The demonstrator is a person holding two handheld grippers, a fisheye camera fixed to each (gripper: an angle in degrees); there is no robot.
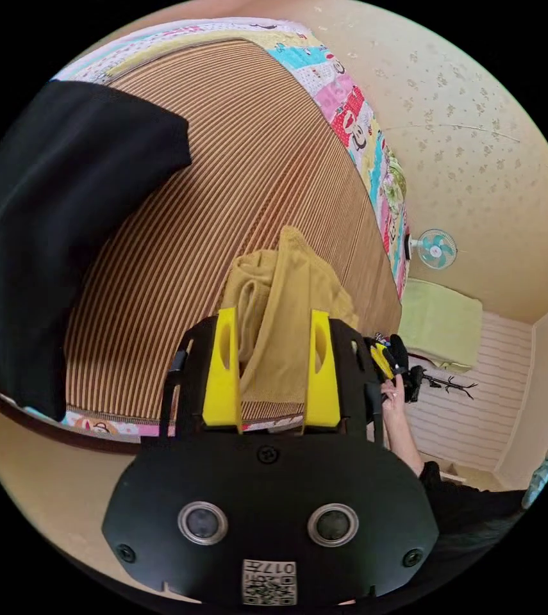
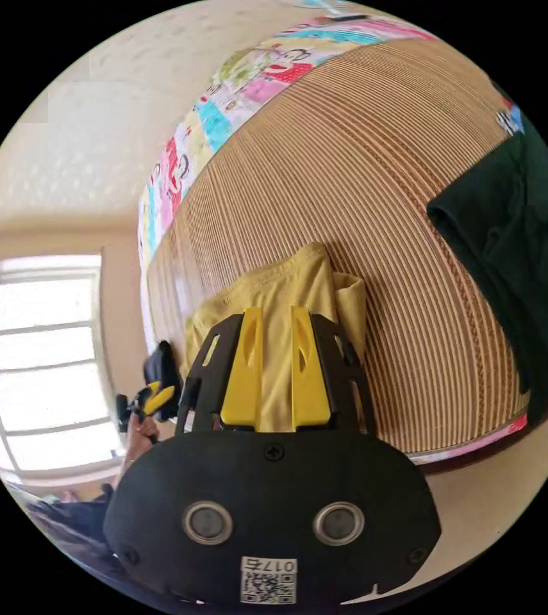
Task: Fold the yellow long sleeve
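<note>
right now the yellow long sleeve (image 1: 286, 307) lies bunched on the striped mat (image 1: 222, 179), just beyond my tips, and it runs in between both pairs of jaws. my left gripper (image 1: 272, 375) has its jaws set apart with cloth hanging loosely between them, so i cannot tell if they press on it. my right gripper (image 2: 274, 368) has its jaws closer, cloth between them too (image 2: 274, 301), yet whether it pinches i cannot tell. farther off on the mat lies a dark garment (image 1: 56, 218). a patterned sheet (image 1: 357, 122) edges the mat, a small fan (image 1: 437, 248) beyond.
</note>
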